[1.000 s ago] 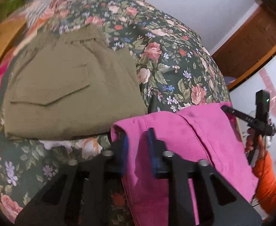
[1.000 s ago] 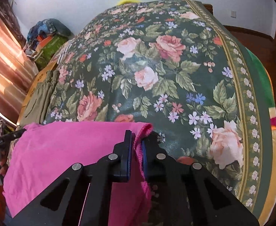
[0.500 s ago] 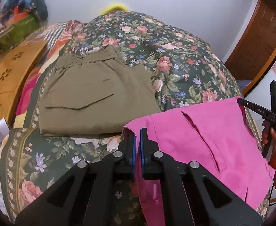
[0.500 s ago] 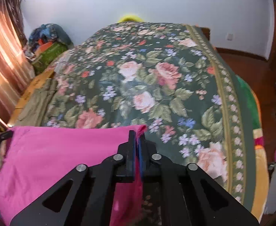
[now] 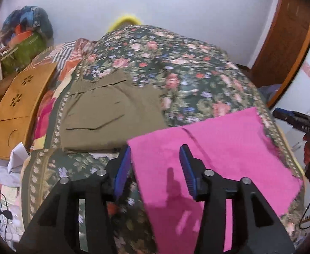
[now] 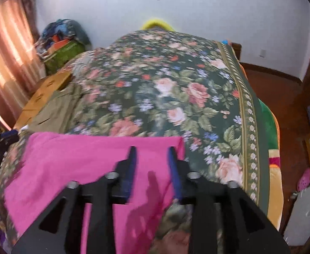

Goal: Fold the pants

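Note:
Pink pants lie spread flat on the near end of the floral bed; they also show in the right wrist view. My left gripper is open and empty, raised above the pants' left corner. My right gripper is open and empty, raised above the pants' right corner. The right gripper also shows at the right edge of the left wrist view.
Folded olive pants lie on the bed's left side, beyond the pink ones. A wooden lap tray rests at the bed's left edge. A pile of bags stands by the far wall. The floral bedspread stretches away ahead.
Both grippers were shut on the pants' corners half a second ago. They have opened, let go and lifted back, and the pink pants now lie flat on the bed.

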### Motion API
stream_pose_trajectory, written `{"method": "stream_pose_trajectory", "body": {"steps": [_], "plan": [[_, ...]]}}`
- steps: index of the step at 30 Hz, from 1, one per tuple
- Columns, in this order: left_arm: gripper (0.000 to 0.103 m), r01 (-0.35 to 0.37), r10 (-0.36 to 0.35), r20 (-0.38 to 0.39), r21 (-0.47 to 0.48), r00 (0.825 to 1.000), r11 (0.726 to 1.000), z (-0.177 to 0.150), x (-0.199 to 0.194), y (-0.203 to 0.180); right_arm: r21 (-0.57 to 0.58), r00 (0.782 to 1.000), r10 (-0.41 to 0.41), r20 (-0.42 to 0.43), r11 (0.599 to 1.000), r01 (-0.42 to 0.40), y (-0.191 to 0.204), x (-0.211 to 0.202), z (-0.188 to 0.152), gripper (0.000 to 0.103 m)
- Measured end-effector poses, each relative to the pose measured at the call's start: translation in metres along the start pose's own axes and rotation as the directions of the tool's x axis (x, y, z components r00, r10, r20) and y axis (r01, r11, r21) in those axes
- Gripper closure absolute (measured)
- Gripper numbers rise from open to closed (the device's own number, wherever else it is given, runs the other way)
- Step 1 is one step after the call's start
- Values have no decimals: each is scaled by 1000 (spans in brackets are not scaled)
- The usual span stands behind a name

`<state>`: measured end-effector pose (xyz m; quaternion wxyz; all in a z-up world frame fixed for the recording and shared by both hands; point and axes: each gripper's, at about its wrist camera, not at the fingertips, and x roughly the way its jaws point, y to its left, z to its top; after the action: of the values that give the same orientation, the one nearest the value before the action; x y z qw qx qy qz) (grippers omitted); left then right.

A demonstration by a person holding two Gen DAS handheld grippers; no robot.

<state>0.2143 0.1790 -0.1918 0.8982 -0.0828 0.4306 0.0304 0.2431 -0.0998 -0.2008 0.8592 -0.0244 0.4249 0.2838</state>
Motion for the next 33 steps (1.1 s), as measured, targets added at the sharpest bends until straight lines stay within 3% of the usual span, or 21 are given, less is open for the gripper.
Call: {"method": "stream_pose_trajectory", "body": {"steps": [4,8,13,16,24,26,29,31,33], "plan": [[54,76,-74,-36,42,997,996,-15,-6,-34,-53,999,47,-18,997,-48,31,-16,-21,64],[54,139,-134,-85,55,987,989,-38,-3,-62,-89,990,103,-93,990,-111,60,-21,-54,64],[53,115,-104,-145,68,984,991,-75,8,-73,-129,981,91,-172,985,-114,78,-20,-97,64],[52,117,-111,-104,56,988,991,-93,4,-68,-48,978,127,-164,989,-137,65,-28,-110,64],[52,101,-95,-106,54,990,993,-96,-7,-68,-32,982,106,-158,993,-112,73,-38,-122,64],[50,103,-101,-104,16,989,995,-95,-18,-58,-29,979,110,-169,993,-117,72,-41,-120,63],[24,105,-114,-104,-84,988,991,-95,-36,-36,-53,983,78,-168,995,-88,72,-50,-117,63],[19,129,-148,-105,-168,983,977,-98,-44,-21,-66,988,62,-145,995,-72,73,-58,-115,61],[18,169,-205,-105,-280,973,945,-105,-49,-3,-75,992,58,-110,995,-66,76,-65,-110,58]]}}
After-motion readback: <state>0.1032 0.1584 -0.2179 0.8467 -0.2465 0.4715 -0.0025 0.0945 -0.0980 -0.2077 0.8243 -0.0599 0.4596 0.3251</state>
